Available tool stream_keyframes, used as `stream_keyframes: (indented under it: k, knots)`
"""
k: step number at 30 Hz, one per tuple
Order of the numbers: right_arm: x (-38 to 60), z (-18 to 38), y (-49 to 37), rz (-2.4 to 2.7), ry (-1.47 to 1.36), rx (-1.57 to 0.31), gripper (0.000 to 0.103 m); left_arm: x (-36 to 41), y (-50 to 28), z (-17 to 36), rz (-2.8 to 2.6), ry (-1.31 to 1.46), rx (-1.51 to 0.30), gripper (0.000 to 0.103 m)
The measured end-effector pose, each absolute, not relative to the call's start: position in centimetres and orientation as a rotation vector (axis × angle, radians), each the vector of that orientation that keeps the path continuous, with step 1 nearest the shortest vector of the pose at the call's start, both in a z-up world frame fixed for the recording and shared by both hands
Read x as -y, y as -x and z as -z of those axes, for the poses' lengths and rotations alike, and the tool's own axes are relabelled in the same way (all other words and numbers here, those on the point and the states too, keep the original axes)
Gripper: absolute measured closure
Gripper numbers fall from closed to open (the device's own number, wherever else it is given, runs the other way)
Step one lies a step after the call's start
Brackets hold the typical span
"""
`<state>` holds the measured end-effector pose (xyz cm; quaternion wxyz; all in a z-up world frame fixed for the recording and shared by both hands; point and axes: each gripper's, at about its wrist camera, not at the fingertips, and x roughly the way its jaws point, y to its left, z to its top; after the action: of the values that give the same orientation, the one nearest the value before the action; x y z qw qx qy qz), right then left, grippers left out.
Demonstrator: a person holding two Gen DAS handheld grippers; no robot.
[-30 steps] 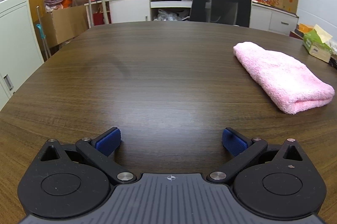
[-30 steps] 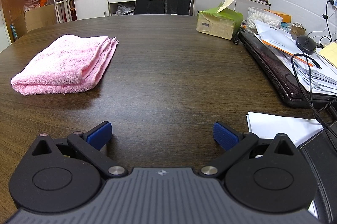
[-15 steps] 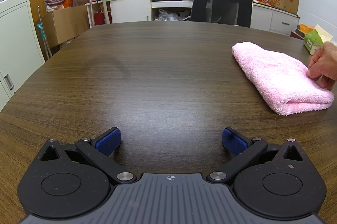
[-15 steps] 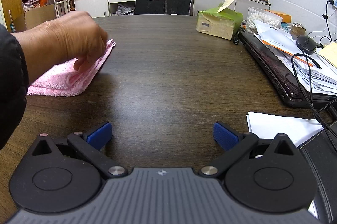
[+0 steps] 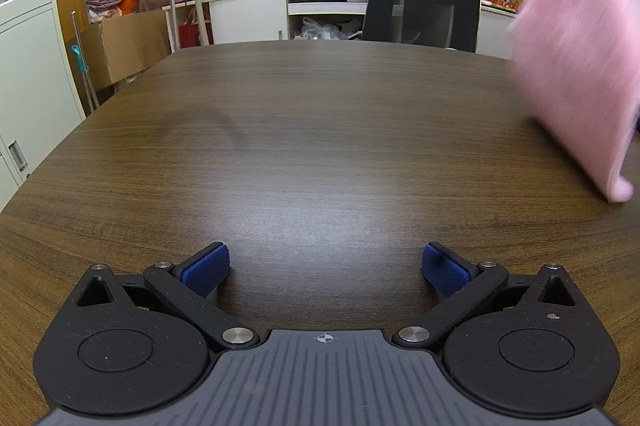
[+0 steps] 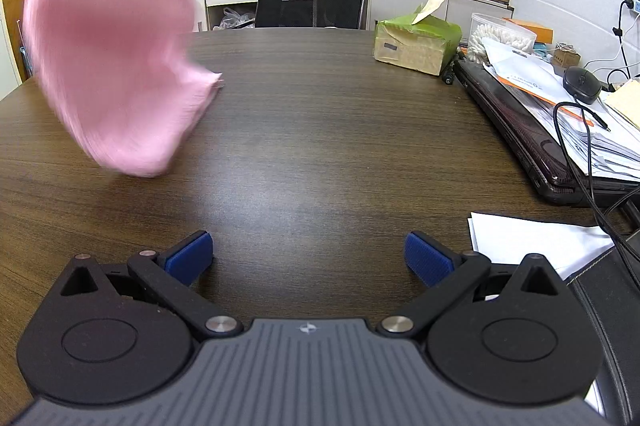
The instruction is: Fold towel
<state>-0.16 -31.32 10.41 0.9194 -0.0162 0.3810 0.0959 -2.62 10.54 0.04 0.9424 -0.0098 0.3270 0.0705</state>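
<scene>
The pink towel (image 5: 576,57) hangs in the air, blurred by motion, at the far right of the left wrist view, its lower end near the dark wooden table (image 5: 300,129). It also shows at the upper left of the right wrist view (image 6: 116,57). A bare hand lifts it from above, mostly out of frame. My left gripper (image 5: 325,266) rests low over the table, open and empty, well left of the towel. My right gripper (image 6: 309,258) is open and empty, right of the towel.
A black office chair (image 5: 420,11) stands at the table's far side. A green tissue box (image 6: 416,43), a laptop (image 6: 532,129) with papers, a mouse (image 6: 582,87), a cable and white sheets (image 6: 536,238) crowd the right side. Cabinets and boxes line the walls.
A bare hand reached the folded towel on the table, then lifted it up; it now hangs unfolding in the air. Both grippers have stayed still and open.
</scene>
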Motion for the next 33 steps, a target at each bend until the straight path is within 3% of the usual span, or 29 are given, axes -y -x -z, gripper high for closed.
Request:
stream_keyframes:
  k: [33]
  knots:
    - [31.26, -10.43, 0.12, -0.197, 0.033, -0.783, 0.000, -11.37, 2.12, -0.30, -0.141, 0.016, -0.668, 0.000]
